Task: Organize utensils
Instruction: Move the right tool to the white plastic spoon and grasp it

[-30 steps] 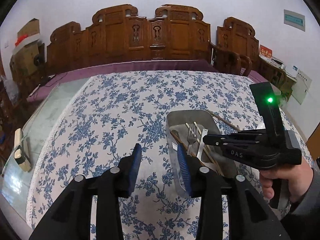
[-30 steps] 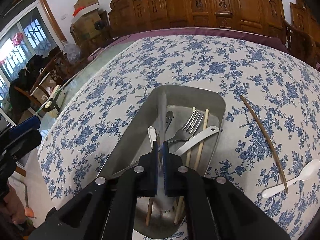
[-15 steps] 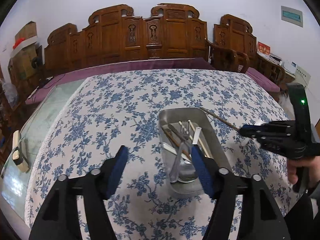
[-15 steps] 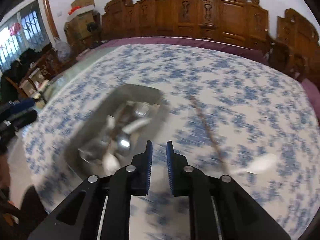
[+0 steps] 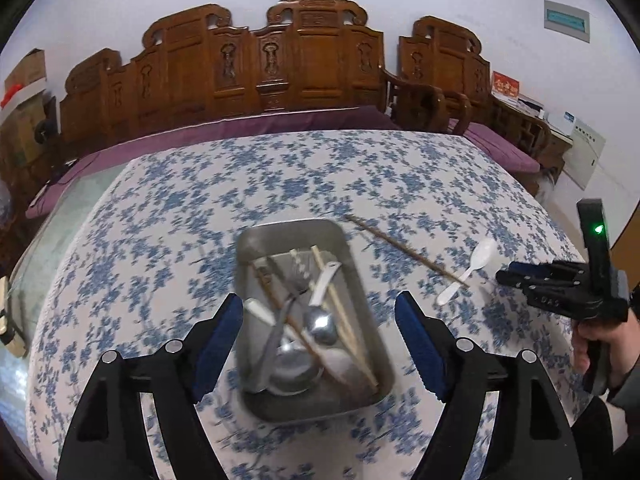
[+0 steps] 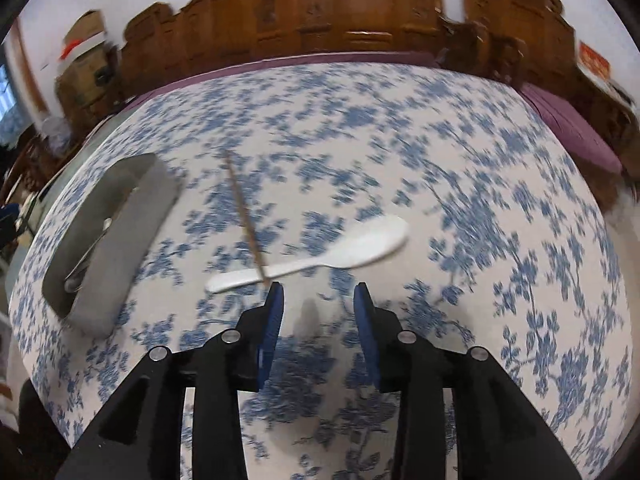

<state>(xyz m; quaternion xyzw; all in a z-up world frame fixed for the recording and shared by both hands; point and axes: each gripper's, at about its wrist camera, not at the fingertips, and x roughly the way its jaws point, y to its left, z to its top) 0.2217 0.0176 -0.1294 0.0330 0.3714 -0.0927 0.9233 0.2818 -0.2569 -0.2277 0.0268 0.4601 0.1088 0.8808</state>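
A grey metal tray (image 5: 248, 240) holds several utensils: spoons, a fork, chopsticks. My left gripper (image 5: 318, 316) hovers over it, jaws opening wide, nothing pressed between the pads. A white spoon (image 6: 320, 256) lies on the floral tablecloth with a brown chopstick (image 6: 244, 212) across its handle. My right gripper (image 6: 318, 300) hangs just in front of the spoon, jaws opening and empty. In the left wrist view the spoon (image 5: 476, 268) and chopstick (image 5: 400, 244) lie right of the tray, with the right gripper (image 5: 504, 276) beside them. The tray (image 6: 120, 248) sits left in the right wrist view.
The table carries a blue-flowered white tablecloth (image 5: 200, 208). Carved wooden chairs (image 5: 280, 64) and a purple cushion line the far side. A hand (image 5: 588, 344) holds the right gripper at the right edge. Cardboard boxes (image 6: 84, 56) stand at the far left.
The right gripper let go of a utensil over the tray, swung right to the white spoon and opened. The left gripper drew back and opened wider over the tray.
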